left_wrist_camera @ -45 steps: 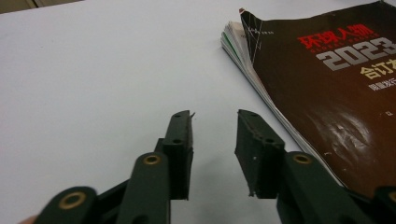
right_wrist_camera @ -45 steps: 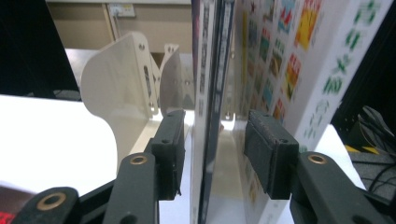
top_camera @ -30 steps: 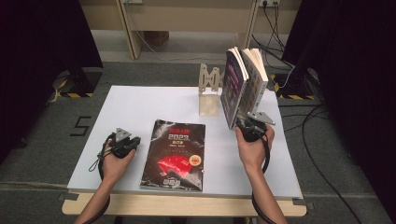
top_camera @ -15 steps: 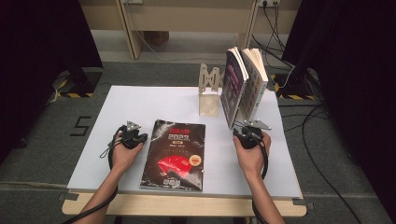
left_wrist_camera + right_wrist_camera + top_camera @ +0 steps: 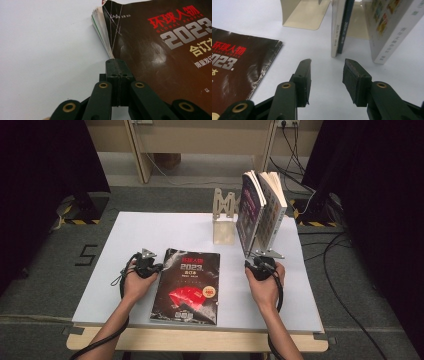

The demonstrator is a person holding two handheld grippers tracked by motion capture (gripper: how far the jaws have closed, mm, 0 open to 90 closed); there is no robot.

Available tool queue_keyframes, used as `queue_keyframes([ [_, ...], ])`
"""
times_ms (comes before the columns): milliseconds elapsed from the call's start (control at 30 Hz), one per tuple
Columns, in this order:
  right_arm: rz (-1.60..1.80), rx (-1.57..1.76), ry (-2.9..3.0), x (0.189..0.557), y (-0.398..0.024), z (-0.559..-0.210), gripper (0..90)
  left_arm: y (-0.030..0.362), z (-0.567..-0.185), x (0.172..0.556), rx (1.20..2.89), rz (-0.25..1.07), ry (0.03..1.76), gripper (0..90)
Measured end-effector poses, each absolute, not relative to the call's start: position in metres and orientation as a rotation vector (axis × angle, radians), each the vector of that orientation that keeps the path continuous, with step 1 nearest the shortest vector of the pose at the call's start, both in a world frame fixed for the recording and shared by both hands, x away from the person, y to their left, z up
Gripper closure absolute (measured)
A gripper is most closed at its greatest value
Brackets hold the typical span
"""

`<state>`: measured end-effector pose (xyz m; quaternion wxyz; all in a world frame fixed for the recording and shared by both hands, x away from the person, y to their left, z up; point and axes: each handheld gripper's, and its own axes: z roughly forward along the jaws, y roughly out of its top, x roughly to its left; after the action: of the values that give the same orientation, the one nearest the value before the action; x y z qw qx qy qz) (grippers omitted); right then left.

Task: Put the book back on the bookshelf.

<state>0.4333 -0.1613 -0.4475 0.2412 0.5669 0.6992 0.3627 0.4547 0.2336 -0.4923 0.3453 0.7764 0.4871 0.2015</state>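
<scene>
A black magazine [image 5: 189, 285] with red and white print lies flat on the white table [image 5: 150, 227], front and centre. My left gripper [image 5: 152, 267] rests at the magazine's left edge. In the left gripper view its jaws [image 5: 116, 61] are pressed together with nothing between them, tips against the fanned page edges of the magazine [image 5: 155, 50]. My right gripper [image 5: 255, 262] sits low on the table right of the magazine, in front of two upright books [image 5: 252, 212]. Its jaws [image 5: 327, 65] stand open over bare table, short of the nearer book's spine [image 5: 340, 25].
A beige metal bookend [image 5: 224, 217] stands left of the upright books, its base plate [image 5: 304, 15] flat on the table. A second leaning book [image 5: 392, 27] is at the right. Cables and dark floor surround the table; its right edge is close to the books.
My left hand has slid right until its jaws meet the magazine's edge. My right hand has come down from beside the standing books to the table surface.
</scene>
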Motion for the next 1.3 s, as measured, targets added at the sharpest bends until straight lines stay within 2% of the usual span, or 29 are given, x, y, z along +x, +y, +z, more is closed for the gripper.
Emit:
queue_keyframes([
  [500,0.972,1.587,1.990,0.438,-0.152,-0.460,58.3,0.197,-0.487,0.427,2.086,0.477,1.132,89.7],
  [533,0.970,1.594,1.991,0.438,-0.153,-0.461,58.3,0.195,-0.487,0.425,2.071,0.424,1.120,89.7],
  [567,0.967,1.597,1.995,0.438,-0.153,-0.462,58.3,0.191,-0.489,0.424,2.039,0.310,1.113,89.6],
  [600,0.964,1.598,2.001,0.439,-0.154,-0.462,58.3,0.185,-0.490,0.421,2.050,0.324,1.090,89.5],
  [667,0.962,1.607,2.006,0.440,-0.153,-0.464,58.2,0.174,-0.487,0.416,2.125,0.451,1.034,89.4],
  [733,0.957,1.610,2.014,0.439,-0.153,-0.465,58.2,0.169,-0.487,0.416,2.116,0.419,1.023,88.5],
  [933,0.956,1.604,2.020,0.439,-0.154,-0.464,58.1,0.185,-0.482,0.423,2.059,0.497,1.142,88.0],
  [1067,0.955,1.614,2.026,0.441,-0.152,-0.465,58.0,0.195,-0.482,0.432,2.017,0.501,1.216,86.6],
  [1300,0.967,1.604,2.061,0.447,-0.140,-0.466,57.5,0.193,-0.487,0.441,1.990,0.471,1.244,78.7],
])
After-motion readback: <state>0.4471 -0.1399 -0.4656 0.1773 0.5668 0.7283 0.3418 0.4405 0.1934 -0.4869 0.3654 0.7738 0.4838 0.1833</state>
